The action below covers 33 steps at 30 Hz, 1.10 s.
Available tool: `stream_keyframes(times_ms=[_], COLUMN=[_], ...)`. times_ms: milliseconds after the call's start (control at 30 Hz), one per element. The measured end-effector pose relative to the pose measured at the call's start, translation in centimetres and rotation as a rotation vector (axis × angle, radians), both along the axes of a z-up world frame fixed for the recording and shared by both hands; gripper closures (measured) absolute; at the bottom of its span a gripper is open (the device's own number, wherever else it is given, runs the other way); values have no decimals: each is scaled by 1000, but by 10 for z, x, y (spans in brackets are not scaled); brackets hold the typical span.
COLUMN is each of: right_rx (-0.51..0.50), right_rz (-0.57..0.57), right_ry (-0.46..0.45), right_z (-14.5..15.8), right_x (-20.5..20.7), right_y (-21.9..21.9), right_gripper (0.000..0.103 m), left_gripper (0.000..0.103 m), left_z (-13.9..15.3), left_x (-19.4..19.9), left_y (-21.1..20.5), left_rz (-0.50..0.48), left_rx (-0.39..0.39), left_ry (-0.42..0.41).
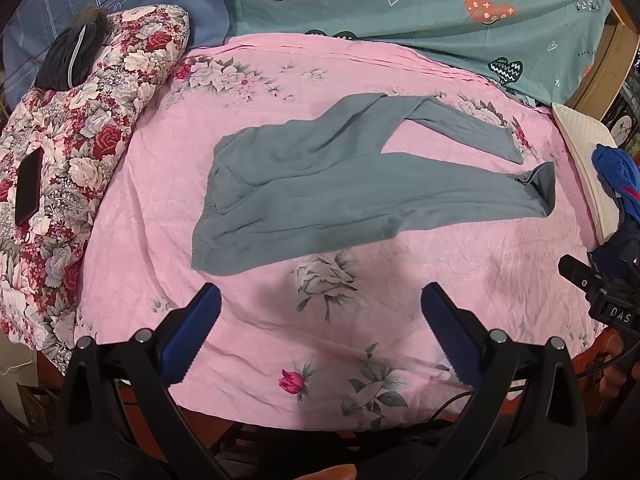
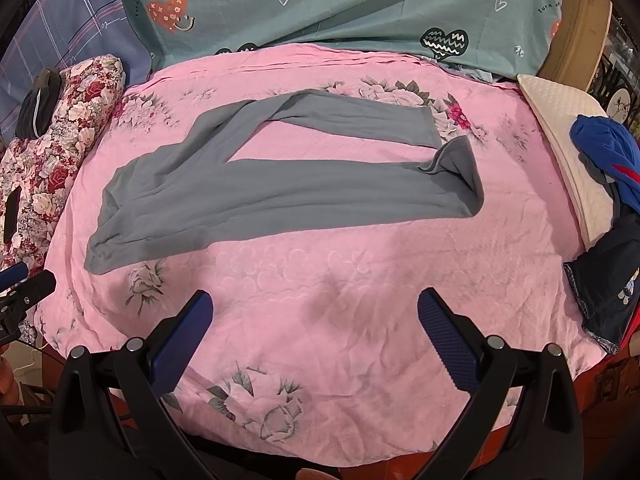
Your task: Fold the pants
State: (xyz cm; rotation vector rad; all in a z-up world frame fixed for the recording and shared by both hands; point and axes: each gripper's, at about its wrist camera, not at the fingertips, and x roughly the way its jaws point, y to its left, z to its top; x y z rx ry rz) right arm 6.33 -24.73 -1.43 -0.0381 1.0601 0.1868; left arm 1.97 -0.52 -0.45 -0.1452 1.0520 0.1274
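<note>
Grey pants (image 1: pixel 320 196) lie spread on the pink floral bed sheet (image 1: pixel 440 264), waistband to the left, two legs splayed to the right. The near leg's cuff is turned up. The pants also show in the right wrist view (image 2: pixel 248 192). My left gripper (image 1: pixel 320 300) is open and empty, hovering in front of the pants near the waistband end. My right gripper (image 2: pixel 316 304) is open and empty, in front of the near leg. The right gripper's body shows at the right edge of the left wrist view (image 1: pixel 600 284); the left gripper shows at the left edge of the right wrist view (image 2: pixel 24 284).
A red floral quilt (image 1: pixel 80 140) lies folded at the left with a black phone (image 1: pixel 28 188) and a dark garment (image 1: pixel 68 56) on it. A white pillow (image 2: pixel 560 148) with blue and dark clothes (image 2: pixel 608 152) is at the right. A teal heart-print cover (image 2: pixel 340 8) lies behind.
</note>
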Motion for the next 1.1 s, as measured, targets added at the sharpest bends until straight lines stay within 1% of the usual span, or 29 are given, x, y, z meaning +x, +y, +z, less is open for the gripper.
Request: stream_keyframes(times_ms=[1100], right_rx=[-12], right_rz=[-3], right_ry=[13], right_z=[0], right_x=[5], right_y=[1], right_gripper=[1], left_gripper=[2], left_z=[-2], left_x=[5], left_y=[-5], left_rz=[-25], left_rx=[-4], left_ry=[5])
